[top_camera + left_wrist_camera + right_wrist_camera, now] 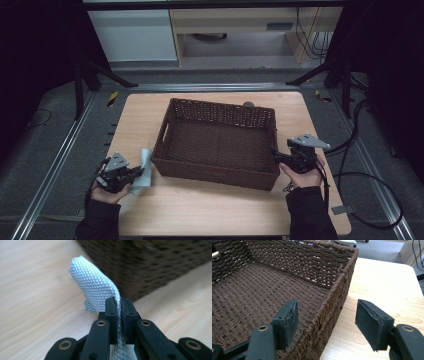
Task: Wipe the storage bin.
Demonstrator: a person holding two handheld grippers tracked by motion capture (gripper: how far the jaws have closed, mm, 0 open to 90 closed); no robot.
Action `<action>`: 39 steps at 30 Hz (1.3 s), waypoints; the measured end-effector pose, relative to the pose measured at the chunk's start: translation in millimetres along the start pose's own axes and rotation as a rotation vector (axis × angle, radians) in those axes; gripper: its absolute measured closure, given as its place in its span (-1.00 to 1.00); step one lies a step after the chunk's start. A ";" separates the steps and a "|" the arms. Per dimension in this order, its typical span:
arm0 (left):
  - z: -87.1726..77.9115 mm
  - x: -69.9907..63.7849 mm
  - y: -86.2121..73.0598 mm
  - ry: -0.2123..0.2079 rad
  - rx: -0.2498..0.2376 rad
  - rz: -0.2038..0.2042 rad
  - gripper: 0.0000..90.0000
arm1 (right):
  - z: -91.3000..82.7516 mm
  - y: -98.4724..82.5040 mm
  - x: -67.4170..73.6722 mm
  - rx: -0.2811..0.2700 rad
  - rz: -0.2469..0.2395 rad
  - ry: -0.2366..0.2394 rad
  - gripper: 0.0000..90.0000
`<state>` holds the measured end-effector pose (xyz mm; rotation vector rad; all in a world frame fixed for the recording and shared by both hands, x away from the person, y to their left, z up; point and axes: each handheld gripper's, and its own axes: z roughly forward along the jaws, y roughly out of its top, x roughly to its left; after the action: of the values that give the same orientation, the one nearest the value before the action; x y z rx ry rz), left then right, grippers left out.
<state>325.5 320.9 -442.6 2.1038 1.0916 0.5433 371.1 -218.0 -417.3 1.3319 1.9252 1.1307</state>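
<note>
The left gripper (119,315) is clamping a pale blue cloth (96,286) beside the wicker basket (220,116). The right gripper (325,322) is holding its jaws apart, straddling the basket's wall on the worktop (210,207).

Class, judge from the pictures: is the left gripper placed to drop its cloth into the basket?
Probably yes. The left gripper, shut on the cloth, sits beside the basket, whose open top is unobstructed; it must only lift over the near wall.
</note>
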 end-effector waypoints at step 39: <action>-7.9 10.9 19.2 0.094 -0.107 -0.140 0.20 | 4.6 -0.6 6.0 0.079 -0.017 0.040 0.31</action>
<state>336.9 325.2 -422.6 1.9095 1.2251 0.6237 372.2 -211.0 -420.0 1.3405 2.0259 1.0910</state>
